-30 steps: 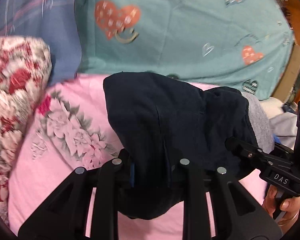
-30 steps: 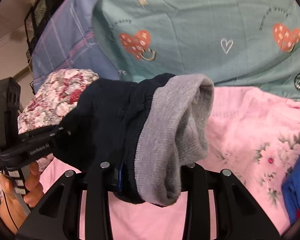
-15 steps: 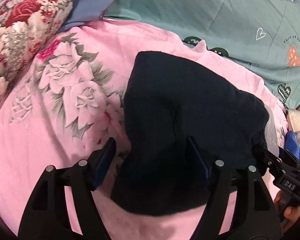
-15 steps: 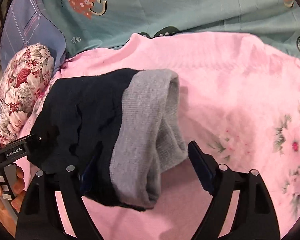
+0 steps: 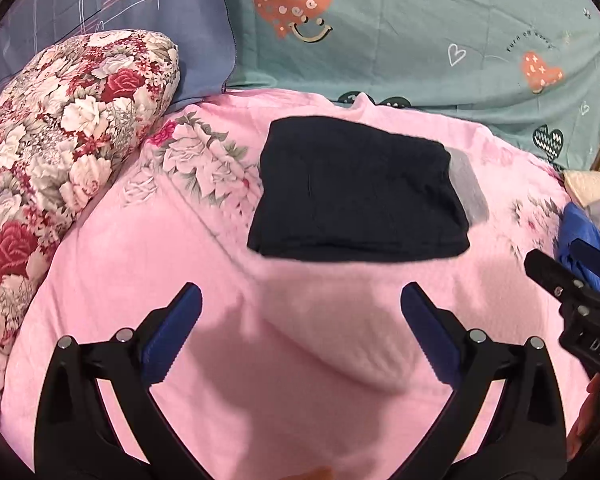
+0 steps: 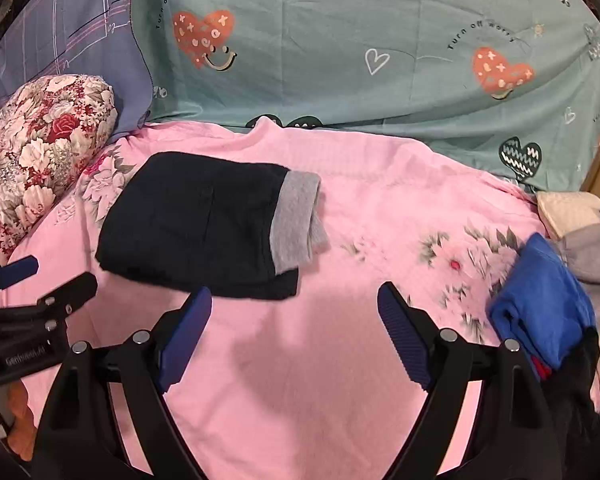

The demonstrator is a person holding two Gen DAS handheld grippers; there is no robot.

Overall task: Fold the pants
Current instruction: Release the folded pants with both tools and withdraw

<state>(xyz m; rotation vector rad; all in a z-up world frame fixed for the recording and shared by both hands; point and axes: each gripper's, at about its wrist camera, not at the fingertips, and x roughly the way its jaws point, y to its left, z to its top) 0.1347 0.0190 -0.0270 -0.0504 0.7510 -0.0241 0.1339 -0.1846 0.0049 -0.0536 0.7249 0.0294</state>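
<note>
Navy fabric with a grey ribbed cuff makes up the folded pants [image 5: 358, 190], which lie flat as a compact rectangle on the pink floral blanket [image 5: 292, 344], out ahead of both tools and touching neither. The left gripper [image 5: 300, 308] has its jaws spread wide, having just been opening, and only bare pink blanket shows between its blue ribbed pads [image 5: 174, 328]. The right gripper [image 6: 294, 312] also stands well open, its jaws having opened within the last moment, and nothing is clamped in it; in its own view the pants' near edge sits just beyond the left pad. Seen from the left wrist, the other tool's black body enters at the right edge bearing the white letters "DAS", with more cut off by the frame. From the right wrist, the left tool appears at the left edge with a white label beginning "GenRobot", the rest blurred. Behind the blanket a teal sheet [image 6: 340, 40] carries orange smiling hearts, small outlined hearts, and the curved phrase "Turn off worry" printed more than once. A blue checked cloth [image 5: 112, 12] lies at the upper left, with a red and white rose-print pillow [image 5: 60, 152] below it. At the right, a bright blue garment [image 6: 540, 308] sits beside pale and grey clothes.
</note>
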